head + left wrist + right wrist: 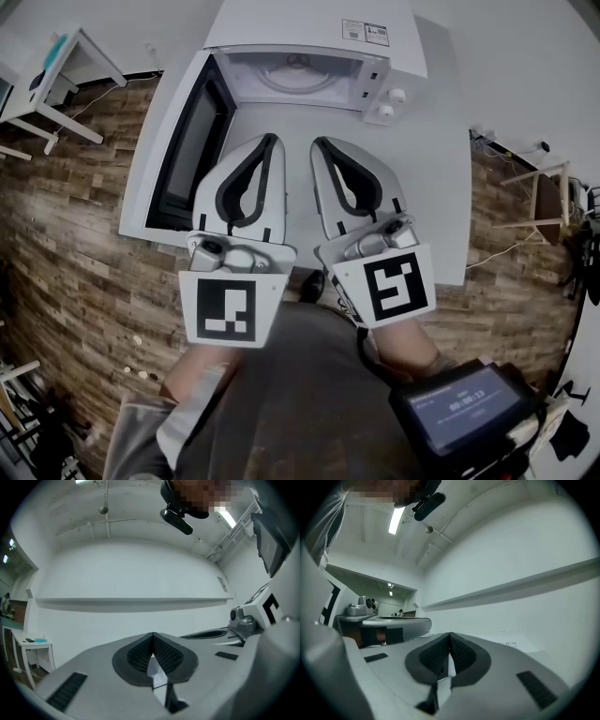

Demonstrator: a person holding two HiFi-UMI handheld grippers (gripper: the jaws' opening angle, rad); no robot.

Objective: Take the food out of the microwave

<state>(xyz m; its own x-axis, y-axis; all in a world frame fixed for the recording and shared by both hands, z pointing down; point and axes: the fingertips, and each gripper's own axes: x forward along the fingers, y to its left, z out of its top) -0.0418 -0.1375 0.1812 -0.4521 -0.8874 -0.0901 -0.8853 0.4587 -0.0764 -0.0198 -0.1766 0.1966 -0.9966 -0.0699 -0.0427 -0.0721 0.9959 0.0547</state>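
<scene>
The white table (441,169) fills the middle of the head view. The microwave (309,23) stands at its far edge, at the top of the frame. Its door (183,150) is swung fully open toward the left, with the dark window facing up.

The left gripper (269,142) and right gripper (319,143) are side by side in the lower centre, pointing toward the cavity. In both gripper views the ribbed pads meet at the tip with nothing between them, so each gripper is closed and empty.

Inside the cavity only the glass turntable (298,73) shows. No food appears there, on the bare table, or in any view, so I cannot tell where it is. It may sit deeper than the camera sees, or already be out and beyond the frame.

Either way, good handling here means keeping both grippers level. The left one should stay clear of the door's edge and the right one clear of the knobs (392,103).
</scene>
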